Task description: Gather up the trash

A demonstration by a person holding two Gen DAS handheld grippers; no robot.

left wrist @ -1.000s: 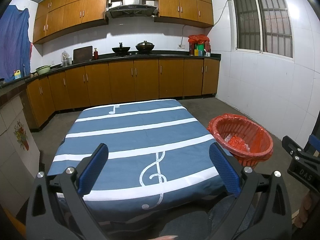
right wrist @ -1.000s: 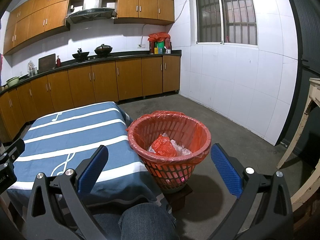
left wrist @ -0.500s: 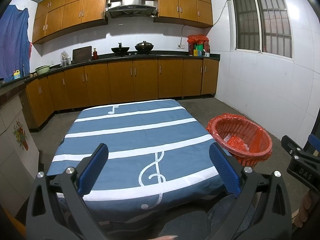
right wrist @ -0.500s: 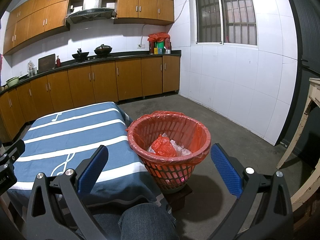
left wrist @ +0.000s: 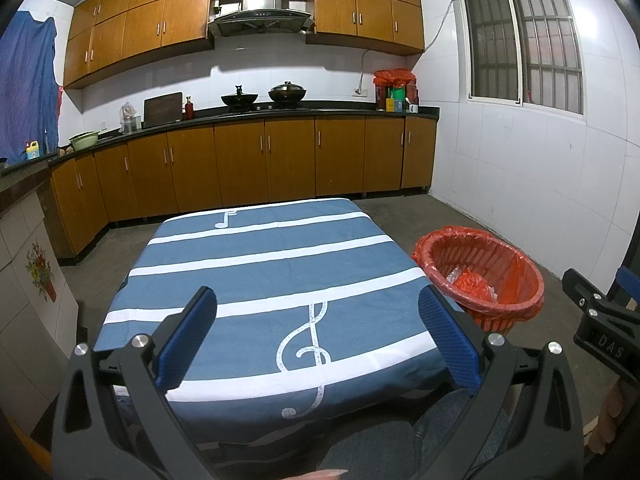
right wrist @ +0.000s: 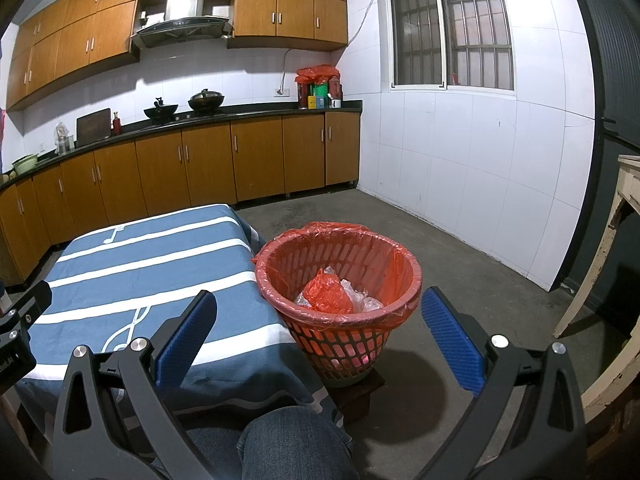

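Both grippers, left (left wrist: 316, 332) and right (right wrist: 318, 332), spread wide and empty. Trash (right wrist: 328, 294) lies in the bin (right wrist: 280, 280) beside the table (left wrist: 260, 264) (cloth looks bare). Crumpled plastic: probably light, soft, slippery; pinch a bunched fold, not a flat face.

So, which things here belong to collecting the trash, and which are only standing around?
Belongs to the job:
- red basket with its red liner, beside the table
- red bag and clear plastic inside it
- left gripper and right gripper, both open, holding nothing

Just standing around:
- blue striped tablecloth
- two woks on the stove
- green bowl
- wooden table
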